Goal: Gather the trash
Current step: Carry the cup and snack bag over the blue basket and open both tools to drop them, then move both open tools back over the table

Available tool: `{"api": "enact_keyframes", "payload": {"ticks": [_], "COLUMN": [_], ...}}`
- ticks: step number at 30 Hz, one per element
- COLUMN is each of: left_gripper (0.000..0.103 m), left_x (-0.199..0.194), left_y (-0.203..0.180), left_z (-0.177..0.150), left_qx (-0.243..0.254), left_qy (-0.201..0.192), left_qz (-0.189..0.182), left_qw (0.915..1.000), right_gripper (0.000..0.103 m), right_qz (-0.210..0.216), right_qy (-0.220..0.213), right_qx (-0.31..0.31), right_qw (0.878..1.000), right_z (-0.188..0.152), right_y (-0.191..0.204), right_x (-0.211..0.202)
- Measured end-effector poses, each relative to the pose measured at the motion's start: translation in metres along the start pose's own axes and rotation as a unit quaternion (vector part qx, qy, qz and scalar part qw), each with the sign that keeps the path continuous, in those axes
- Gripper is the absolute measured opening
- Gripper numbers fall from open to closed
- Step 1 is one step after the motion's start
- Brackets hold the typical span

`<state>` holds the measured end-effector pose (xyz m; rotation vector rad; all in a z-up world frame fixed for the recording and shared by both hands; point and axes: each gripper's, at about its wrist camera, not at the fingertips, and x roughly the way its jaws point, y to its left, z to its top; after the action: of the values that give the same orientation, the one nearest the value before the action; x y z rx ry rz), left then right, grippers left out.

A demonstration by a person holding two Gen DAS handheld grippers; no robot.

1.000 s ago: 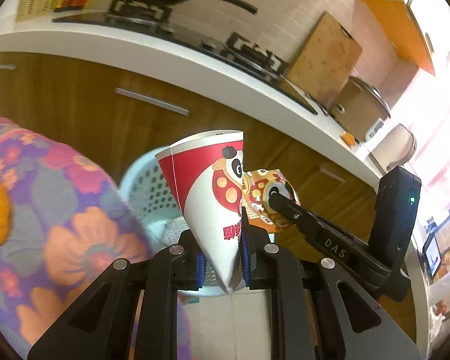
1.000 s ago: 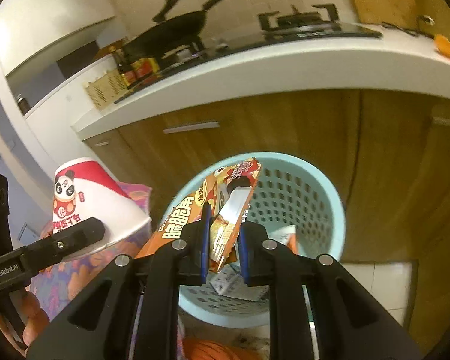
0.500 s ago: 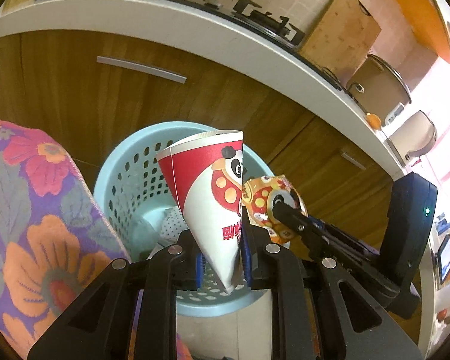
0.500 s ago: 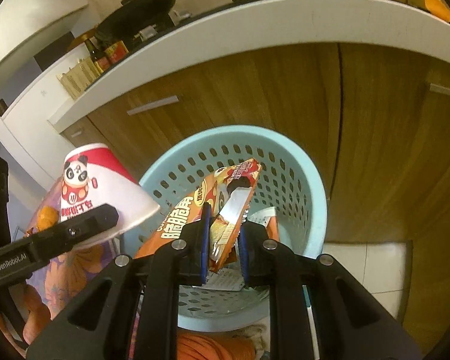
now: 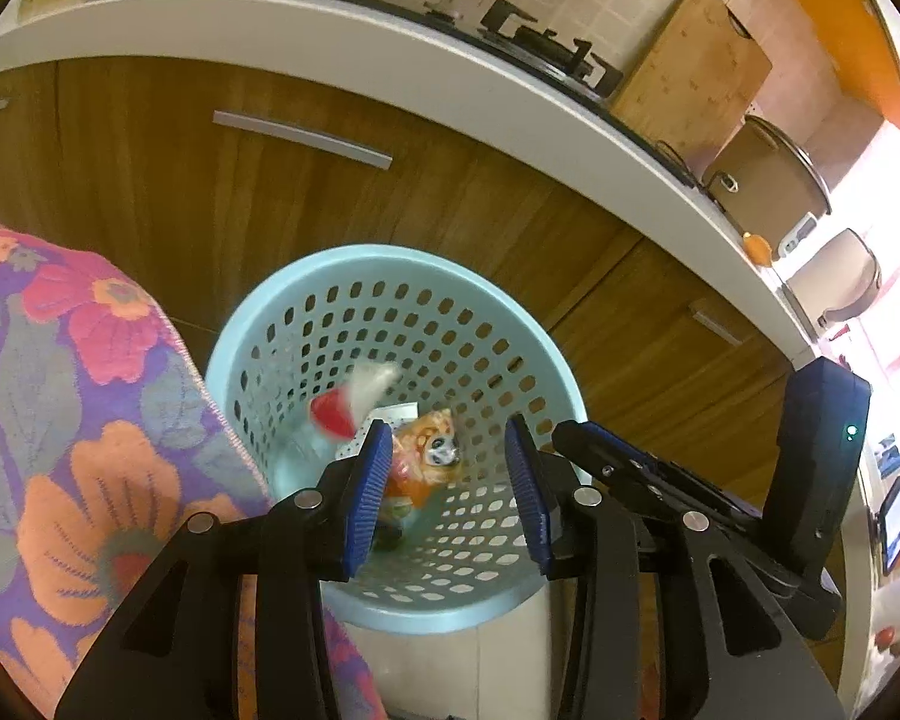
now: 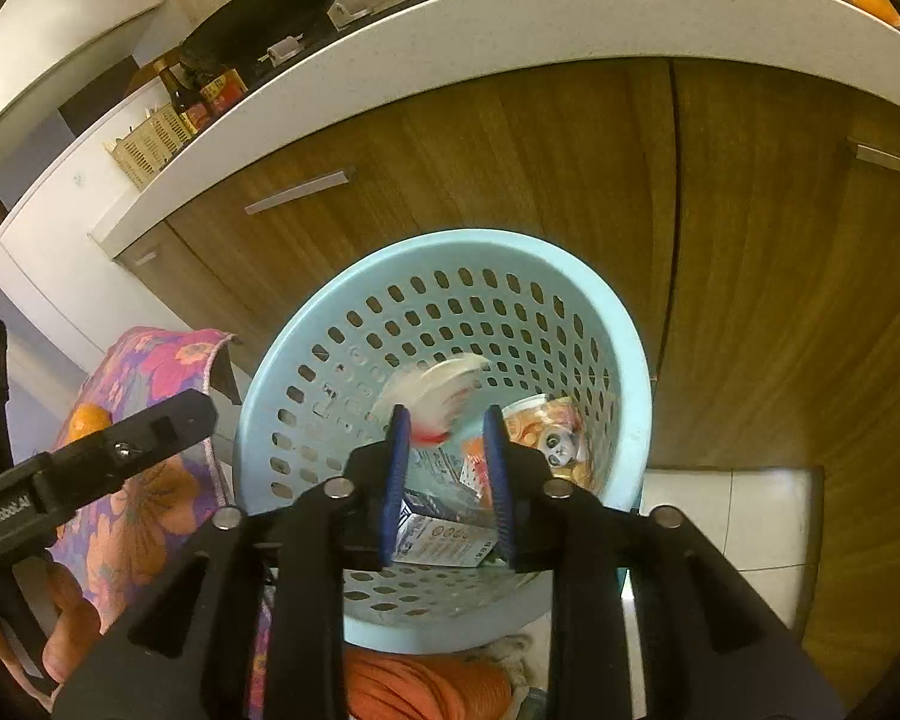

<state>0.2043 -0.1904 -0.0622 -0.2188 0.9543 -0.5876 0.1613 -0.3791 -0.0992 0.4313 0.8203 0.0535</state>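
Note:
A light blue perforated basket [image 5: 546, 360] [image 6: 624, 324] stands on the floor by the wooden cabinets. My left gripper [image 5: 447, 486] hangs over its rim with its jaws opening and nothing between the pads. The red and white paper cup [image 5: 354, 402] [image 6: 438, 390] is a blur, falling inside the basket. The orange snack wrapper [image 5: 420, 456] [image 6: 546, 438] lies in the basket. My right gripper [image 6: 444, 480] is also over the basket, its jaws opening with nothing pinched; it shows from the side in the left wrist view [image 5: 600, 450]. A small printed carton [image 6: 444, 531] lies at the bottom.
A flowered cloth [image 5: 60, 420] [image 6: 150, 372] drapes over something left of the basket. Wooden cabinet doors [image 5: 270, 198] and a white countertop [image 6: 510, 18] with a stove and pan rise behind. Pale floor tiles [image 6: 732, 516] lie to the right. An orange bundle [image 6: 426, 684] sits below the basket.
Both grippers have spread their jaws over the basket. The paper cup left the left gripper and the orange wrapper left the right; both dropped into the basket.

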Motion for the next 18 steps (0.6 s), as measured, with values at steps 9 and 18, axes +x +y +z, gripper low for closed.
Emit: {"api": "enact_keyframes", "payload": {"ticks": [9,18], "left_gripper": [0.043,0.050], "left_x": [-0.049,-0.105], "left_y": [0.010,0.026], "left_z": [-0.018,-0.042], "left_qx": [-0.013,-0.031], "left_qy": [-0.039,-0.079], "left_qz": [-0.003,0.017], "left_qw": [0.9991,0.9962], "right_gripper": [0.028,0.052], "right_qz": [0.013,0.030], "right_qy": [-0.022,-0.059], "right_qx": [-0.013,-0.051], "right_qw": [1.000,0.996], "right_z": [-0.004,-0.013], "right_y": [0.018,0.049], "right_x": [-0.029,-0.066]}}
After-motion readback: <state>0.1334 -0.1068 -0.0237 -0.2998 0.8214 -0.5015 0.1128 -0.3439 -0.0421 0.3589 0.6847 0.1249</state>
